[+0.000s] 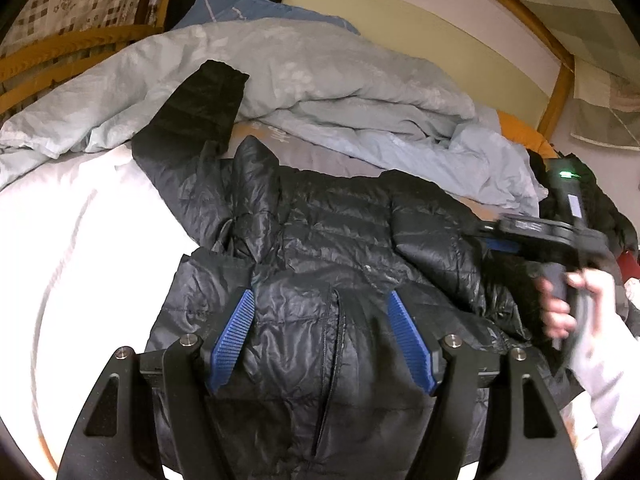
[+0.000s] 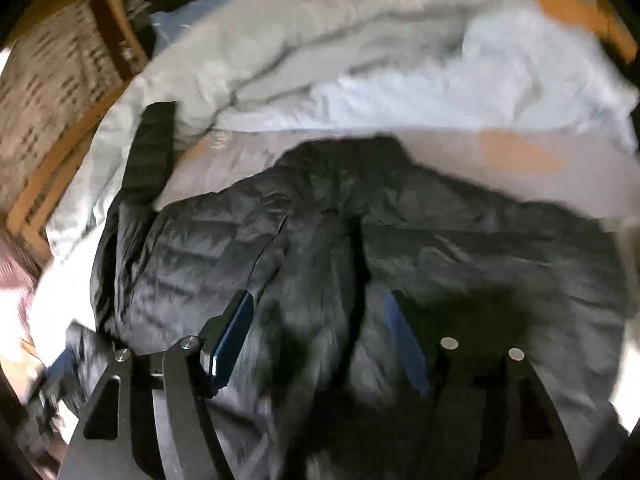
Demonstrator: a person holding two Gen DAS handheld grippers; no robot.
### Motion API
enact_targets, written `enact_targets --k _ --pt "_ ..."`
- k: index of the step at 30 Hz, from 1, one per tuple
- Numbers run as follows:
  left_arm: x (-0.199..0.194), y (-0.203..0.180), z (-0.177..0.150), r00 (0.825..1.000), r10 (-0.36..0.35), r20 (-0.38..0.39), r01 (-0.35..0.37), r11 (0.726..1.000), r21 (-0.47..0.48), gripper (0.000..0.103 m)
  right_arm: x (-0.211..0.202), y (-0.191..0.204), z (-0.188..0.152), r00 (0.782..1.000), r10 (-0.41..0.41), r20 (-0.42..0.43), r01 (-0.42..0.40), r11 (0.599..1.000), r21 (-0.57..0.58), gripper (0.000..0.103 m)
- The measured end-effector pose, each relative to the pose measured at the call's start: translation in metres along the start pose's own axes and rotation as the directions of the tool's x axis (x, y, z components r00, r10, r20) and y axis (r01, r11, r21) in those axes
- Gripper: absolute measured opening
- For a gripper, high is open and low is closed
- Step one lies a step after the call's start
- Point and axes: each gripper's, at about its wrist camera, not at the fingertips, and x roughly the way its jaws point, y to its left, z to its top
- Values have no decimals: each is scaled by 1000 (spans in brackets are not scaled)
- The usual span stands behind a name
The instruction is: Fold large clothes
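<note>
1. Two grippers are in use, and both stand with their blue pads spread apart, nothing pinched between them.
2. Left gripper [image 1: 322, 300] hangs over the near middle of a black puffy jacket [image 1: 320, 248], its pads either side of the jacket's zip [image 1: 334, 340]; whether the pads touch the cloth cannot be told.
3. Right gripper [image 2: 318, 300] hovers over the same jacket [image 2: 440, 248] in a blurred picture; its jaws are apart with only the jacket's dark folds beneath them.
4. From the left camera, the right gripper [image 1: 494, 242] shows at the right edge, held by a hand [image 1: 564, 304] in a pale sleeve [image 1: 600, 392], with a green light on its body.
5. The jacket lies spread on a bed, front up, one sleeve [image 1: 196, 112] stretched toward the far left onto a crumpled pale blue duvet [image 1: 320, 72].
6. A white sheet [image 1: 80, 260] lies to the jacket's left.
7. Farther off, a blue pillow [image 1: 240, 12] sits behind the duvet, and a wooden bed frame [image 1: 556, 80] curves along the far right.
</note>
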Motion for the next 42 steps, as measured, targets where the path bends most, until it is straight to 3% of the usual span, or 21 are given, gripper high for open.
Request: enact_targets --k 2,4,5,7,9,11,12,13,14,15,17,20,22,25,26,28,29,32,36,39,42 --pt "-1 1 1 1000 0 4 0 1000 -3 68 22 -2 9 999 20 -36 -20 1000 12 69" --pt "1 2 1 1000 -4 -1 4 1000 -7 68 38 5 10 997 45 -56 -45 999 2 35" --pt "3 2 1 1000 -6 -6 6 1000 -7 68 40 8 11 997 62 -56 -62 998 -5 11" --pt "5 2 -1 1000 -6 -14 6 1000 -6 68 35 20 13 999 38 -22 -38 998 -40 6" --pt "5 2 -2 1000 -5 -17 5 1000 -6 68 18 29 18 996 -49 69 54 995 -78 5" --pt "4 0 -3 1000 -4 -16 4 1000 4 68 -15 46 27 936 -246 252 288 946 -149 5" --pt "4 0 -3 1000 0 -12 0 1000 7 68 -32 56 31 867 -352 351 426 891 -159 5" --pt "3 0 -3 1000 9 -4 -9 1000 7 68 -53 64 36 769 -452 453 557 821 -125 5" --pt "1 0 -3 1000 21 8 -21 1000 4 68 -70 68 39 703 -493 512 610 788 -79 5" --pt "0 1 -2 999 29 16 -29 1000 2 68 -96 73 42 652 -490 579 614 789 -23 5" --pt "-2 4 -1 999 36 27 -35 999 -11 68 -137 87 43 622 -417 663 561 828 -5 5" --pt "-7 10 1 997 55 48 -54 998 -34 68 -159 124 31 636 -296 712 523 844 -116 5" --pt "-12 11 3 994 86 73 -84 996 -30 68 -145 146 20 706 -229 670 477 853 -211 5" --pt "-18 16 7 989 105 102 -102 994 -38 68 -83 166 -7 858 -166 486 348 884 -312 10" --pt "-19 20 8 990 93 102 -88 994 -60 68 -48 170 -22 920 -141 365 279 890 -362 17" --pt "-20 32 10 992 86 97 -76 991 -107 68 1 176 -52 970 -143 197 220 864 -453 23" --pt "-21 35 11 990 101 103 -88 989 -119 68 11 177 -63 973 -144 179 212 862 -460 29" --pt "-24 42 14 986 117 120 -102 987 -124 68 11 170 -84 990 -38 133 90 909 -407 75" --pt "-23 47 16 990 82 111 -67 988 -136 68 -27 158 -94 986 49 162 19 919 -394 79" --pt "-23 43 15 992 68 104 -56 992 -111 68 -55 144 -99 973 -9 230 102 912 -397 87" --pt "-29 32 12 988 72 136 -63 996 -69 68 -90 120 -108 923 -89 373 227 911 -344 92"
